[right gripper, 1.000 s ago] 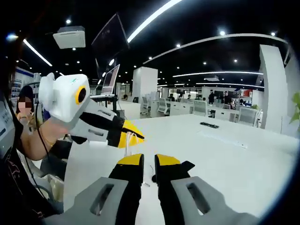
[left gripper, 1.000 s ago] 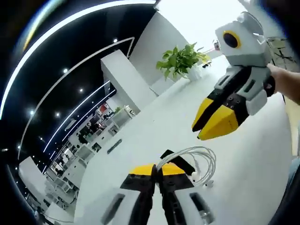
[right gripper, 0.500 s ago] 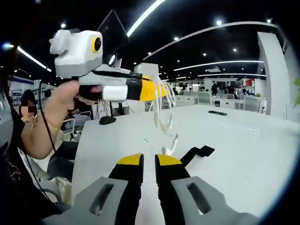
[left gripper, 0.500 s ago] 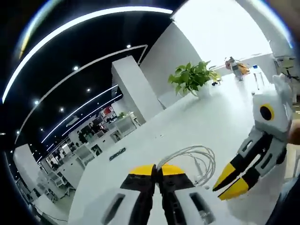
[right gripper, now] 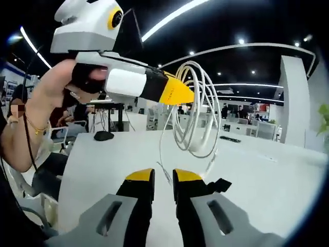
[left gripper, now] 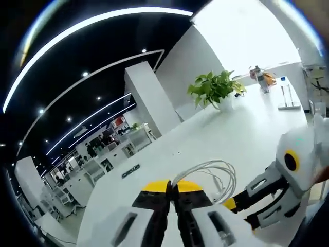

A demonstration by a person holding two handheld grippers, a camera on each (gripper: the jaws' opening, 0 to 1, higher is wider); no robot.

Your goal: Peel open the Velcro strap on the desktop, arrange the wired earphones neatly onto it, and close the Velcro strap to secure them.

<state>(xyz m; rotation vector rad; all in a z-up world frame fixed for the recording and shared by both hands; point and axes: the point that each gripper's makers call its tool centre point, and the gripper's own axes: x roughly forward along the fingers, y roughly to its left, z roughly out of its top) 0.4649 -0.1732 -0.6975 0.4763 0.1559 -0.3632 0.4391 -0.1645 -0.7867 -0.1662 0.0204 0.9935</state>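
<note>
White coiled wired earphones (right gripper: pixel 193 110) hang pinched in my left gripper (right gripper: pixel 180 92); my right gripper (right gripper: pixel 163 177), jaws near-closed around nothing, should steady the dangling loops over the black Velcro strap (right gripper: pixel 222 184).

Earphones (right gripper: pixel 193 108) hang from the left tongs (right gripper: pixel 177 91), above the desk (right gripper: pixel 113 159).

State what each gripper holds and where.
Left gripper pinches the coiled white earphones at the loop's top. Right gripper grips one end of the black Velcro strap.
</note>
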